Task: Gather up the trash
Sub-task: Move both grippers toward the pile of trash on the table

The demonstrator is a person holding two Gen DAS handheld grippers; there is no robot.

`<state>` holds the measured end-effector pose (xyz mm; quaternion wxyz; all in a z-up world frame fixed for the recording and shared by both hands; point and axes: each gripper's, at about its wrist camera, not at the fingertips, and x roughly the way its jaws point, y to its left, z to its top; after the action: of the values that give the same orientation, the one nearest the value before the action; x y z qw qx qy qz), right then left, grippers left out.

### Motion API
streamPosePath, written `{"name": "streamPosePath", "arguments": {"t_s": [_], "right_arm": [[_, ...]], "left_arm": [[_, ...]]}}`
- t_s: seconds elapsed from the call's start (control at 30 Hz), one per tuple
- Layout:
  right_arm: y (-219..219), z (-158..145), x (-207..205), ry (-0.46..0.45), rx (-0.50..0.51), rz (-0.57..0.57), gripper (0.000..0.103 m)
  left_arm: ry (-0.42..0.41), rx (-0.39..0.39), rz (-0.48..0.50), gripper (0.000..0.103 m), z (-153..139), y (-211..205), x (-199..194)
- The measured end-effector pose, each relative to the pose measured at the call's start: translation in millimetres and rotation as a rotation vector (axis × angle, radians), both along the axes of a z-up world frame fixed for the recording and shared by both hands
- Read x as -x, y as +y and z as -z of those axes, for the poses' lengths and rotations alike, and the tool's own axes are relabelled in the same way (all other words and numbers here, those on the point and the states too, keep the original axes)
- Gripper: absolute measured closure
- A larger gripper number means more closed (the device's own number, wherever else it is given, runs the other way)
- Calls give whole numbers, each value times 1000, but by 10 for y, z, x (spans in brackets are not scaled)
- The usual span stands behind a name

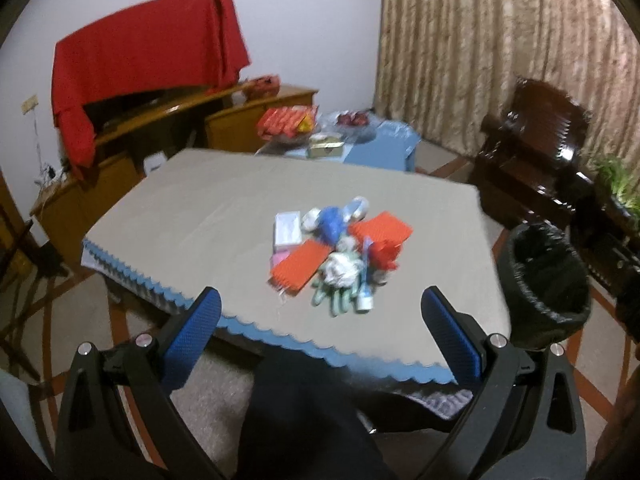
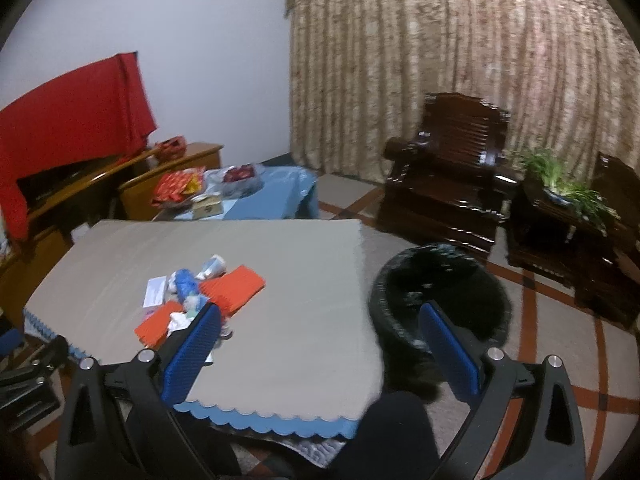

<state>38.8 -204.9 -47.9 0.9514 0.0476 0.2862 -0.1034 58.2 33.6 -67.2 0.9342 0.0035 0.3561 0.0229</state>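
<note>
A heap of trash (image 1: 340, 248) lies in the middle of the low table (image 1: 200, 200): orange packets, a white box, a blue crumpled wrapper, white tissue, small tubes. The same trash heap (image 2: 196, 300) shows at the left in the right wrist view. A bin lined with a black bag (image 1: 546, 280) stands on the floor off the table's right edge, also the bin (image 2: 440, 292) in the right view. My left gripper (image 1: 320, 300) hangs open before the table's near edge, empty. My right gripper (image 2: 320, 312) is open too, its left finger (image 2: 192, 356) overlapping the heap, its right finger in front of the bin.
A dark wooden armchair (image 2: 444, 168) and a side table with a plant (image 2: 564, 184) stand beyond the bin. A second low table (image 1: 360, 140) with boxes and fruit sits behind. A wooden cabinet with a red cloth (image 1: 140, 56) lines the left wall. A dark-clad leg (image 1: 304, 412) lies below.
</note>
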Motion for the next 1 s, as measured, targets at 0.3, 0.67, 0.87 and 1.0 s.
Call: {"name": "streamPosePath", "arguments": {"t_s": [0.3,0.67,0.87,1.0], "right_arm": [[264,469,-643,96,-57,-137,6],[652,1055,-1452,174,-94,-277,18],[861,1365,-1870,227,-89,-324,29],[907,1560,-2125,269,-99,-336,36]], "left_arm": [[103,37,-70,6,543,397,-449],[124,2,-74,6,984,555,-1060],[150,-22,-69,6,1224,578,-1305],[180,-29,-63,6,1412,612,-1459]]}}
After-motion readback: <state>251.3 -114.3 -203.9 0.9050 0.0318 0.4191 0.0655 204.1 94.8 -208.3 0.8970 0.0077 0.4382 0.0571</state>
